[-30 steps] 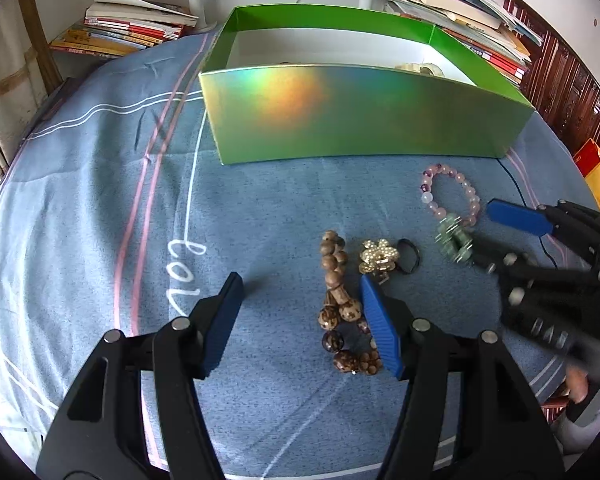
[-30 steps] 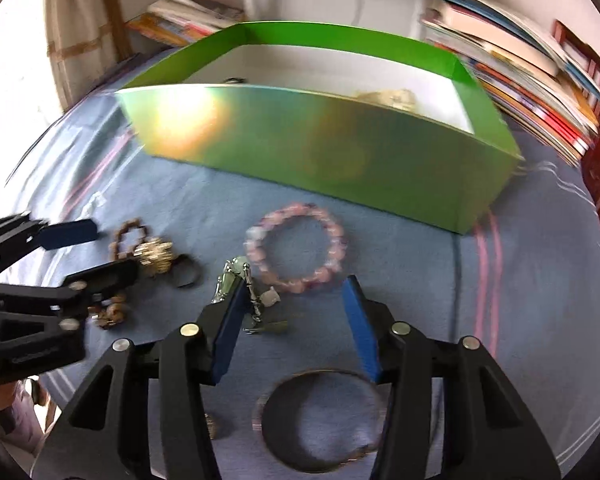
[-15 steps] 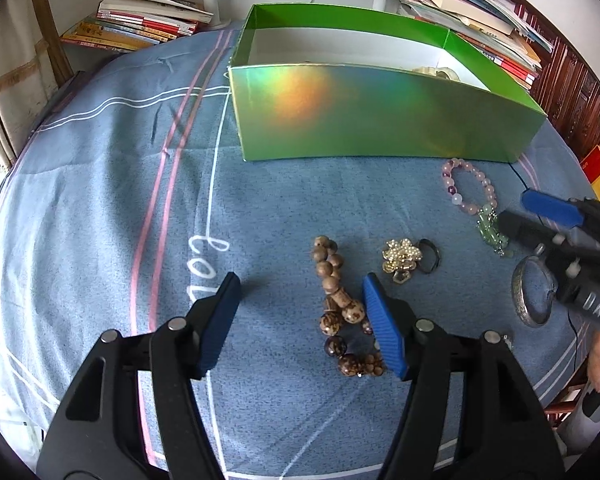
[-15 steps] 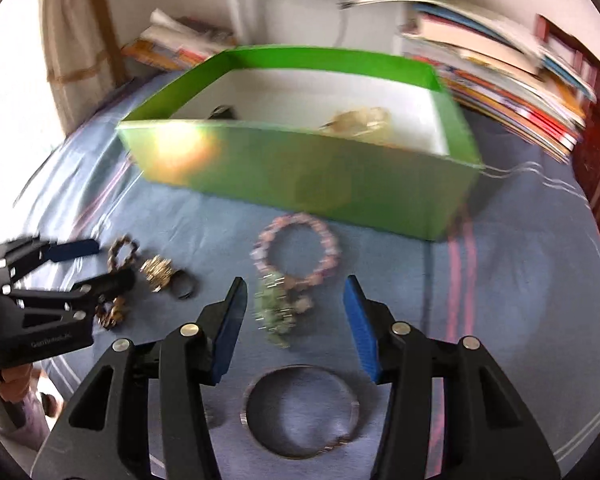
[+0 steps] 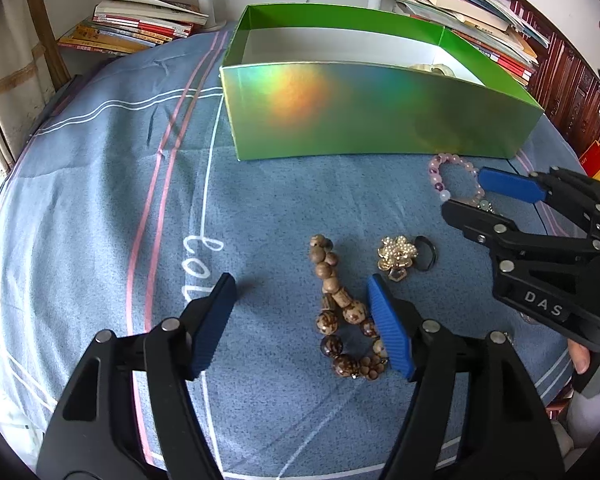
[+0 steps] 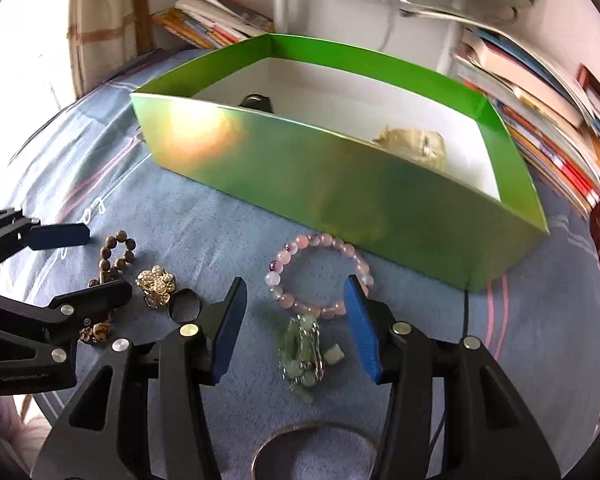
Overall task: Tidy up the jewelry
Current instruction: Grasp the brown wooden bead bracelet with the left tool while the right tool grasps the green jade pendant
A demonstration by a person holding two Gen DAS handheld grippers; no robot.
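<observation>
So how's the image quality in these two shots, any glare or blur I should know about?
Left wrist view: sharp, with a rainbow glare patch on the green box front and fisheye bending at the edges. Right wrist view: softer, books at the upper right smeared, window at the left blown out white, the same glare on the box.

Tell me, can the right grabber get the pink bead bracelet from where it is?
Probably yes. The right gripper is open, and the pink bead bracelet lies flat on the blue cloth just ahead of its fingers, uncovered. The green charm hanging off it lies between the jaws, so that may get pinched first.
</observation>
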